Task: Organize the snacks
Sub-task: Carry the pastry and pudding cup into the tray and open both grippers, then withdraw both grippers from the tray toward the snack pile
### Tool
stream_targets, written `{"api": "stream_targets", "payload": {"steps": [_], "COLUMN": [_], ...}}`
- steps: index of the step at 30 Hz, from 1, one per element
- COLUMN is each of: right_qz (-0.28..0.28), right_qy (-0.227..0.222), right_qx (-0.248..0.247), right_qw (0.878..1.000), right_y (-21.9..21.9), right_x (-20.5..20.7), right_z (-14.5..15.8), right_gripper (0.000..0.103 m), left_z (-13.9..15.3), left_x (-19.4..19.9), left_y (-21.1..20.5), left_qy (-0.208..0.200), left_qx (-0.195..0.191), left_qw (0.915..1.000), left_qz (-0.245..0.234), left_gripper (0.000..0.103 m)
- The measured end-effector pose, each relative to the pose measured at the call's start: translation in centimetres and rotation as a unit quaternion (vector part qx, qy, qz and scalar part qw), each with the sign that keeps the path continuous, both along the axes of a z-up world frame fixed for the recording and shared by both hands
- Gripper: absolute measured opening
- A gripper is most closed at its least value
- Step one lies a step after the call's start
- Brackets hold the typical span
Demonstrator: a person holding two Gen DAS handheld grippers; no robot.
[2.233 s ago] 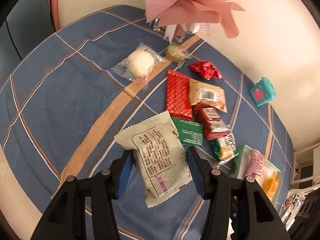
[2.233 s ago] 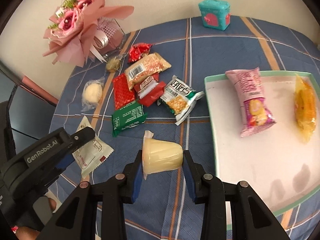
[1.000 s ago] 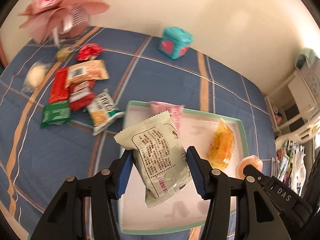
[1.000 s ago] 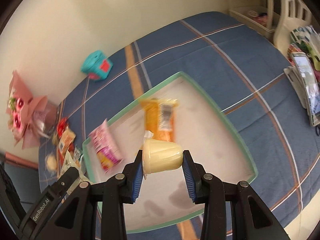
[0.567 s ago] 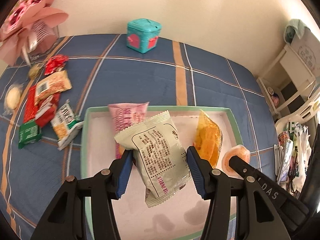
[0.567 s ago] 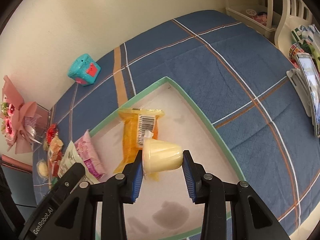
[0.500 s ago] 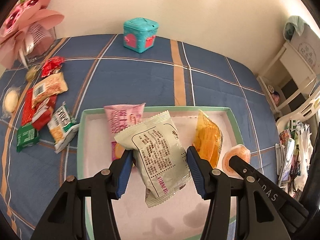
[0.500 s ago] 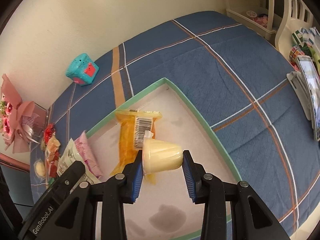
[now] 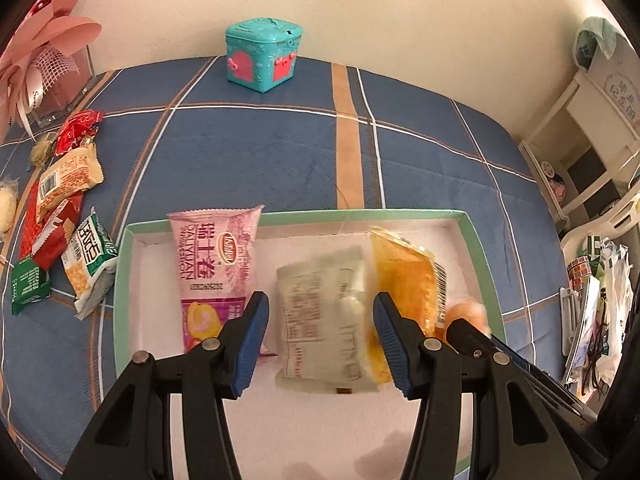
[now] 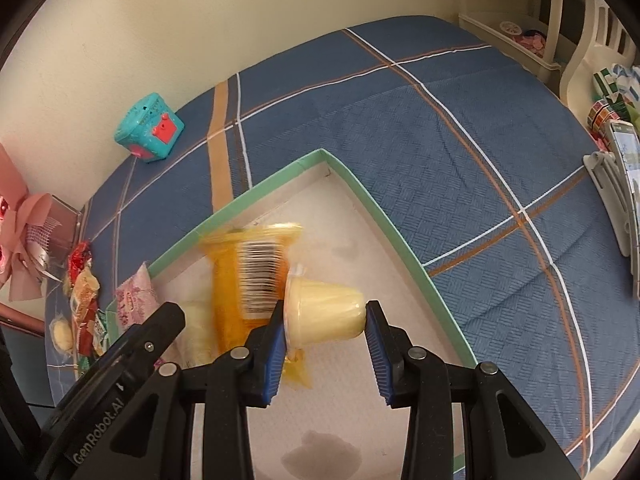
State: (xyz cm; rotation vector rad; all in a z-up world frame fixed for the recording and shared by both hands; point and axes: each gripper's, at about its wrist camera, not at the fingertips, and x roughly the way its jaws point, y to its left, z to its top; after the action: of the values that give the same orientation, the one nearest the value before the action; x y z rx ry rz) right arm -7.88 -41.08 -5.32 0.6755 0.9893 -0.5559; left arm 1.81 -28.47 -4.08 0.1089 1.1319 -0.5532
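blue plaid-covered table (image 9: 260,152) carries all. green-rimmed tray (image 9: 120,280) sits under and ahead of the fingers. teal box (image 9: 262,54) far ahead, by the wall. loose snack packets (image 9: 60,216) left of the fingers, beside the tray. pink bouquet (image 9: 36,52) far left.

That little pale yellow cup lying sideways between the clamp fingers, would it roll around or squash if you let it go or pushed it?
The pale yellow tapered plastic jelly cup lies on its side, so if pushed it would probably roll in a curve, not straight. It keeps its shape between the right gripper's pads, so it seems fairly stiff. Its thin foil lid looks like the fragile part.
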Motion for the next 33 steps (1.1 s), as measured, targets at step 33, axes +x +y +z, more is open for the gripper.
{"api": "stream_targets", "payload": {"steps": [33], "right_qz": [0.037], "right_qy": [0.025], "right_qx": [-0.041], "right_qw": [0.998], "right_y": [7.5], "right_x": [-3.3], "right_z": [4.2], "right_gripper": [0.043], "left_z": [2.6], "left_x": [-1.3], "left_y": [9.6], "left_qy": [0.015], "left_qx": [0.053], "left_qw": [0.9969], "left_qz": [0.056], "left_gripper": [0.055]}}
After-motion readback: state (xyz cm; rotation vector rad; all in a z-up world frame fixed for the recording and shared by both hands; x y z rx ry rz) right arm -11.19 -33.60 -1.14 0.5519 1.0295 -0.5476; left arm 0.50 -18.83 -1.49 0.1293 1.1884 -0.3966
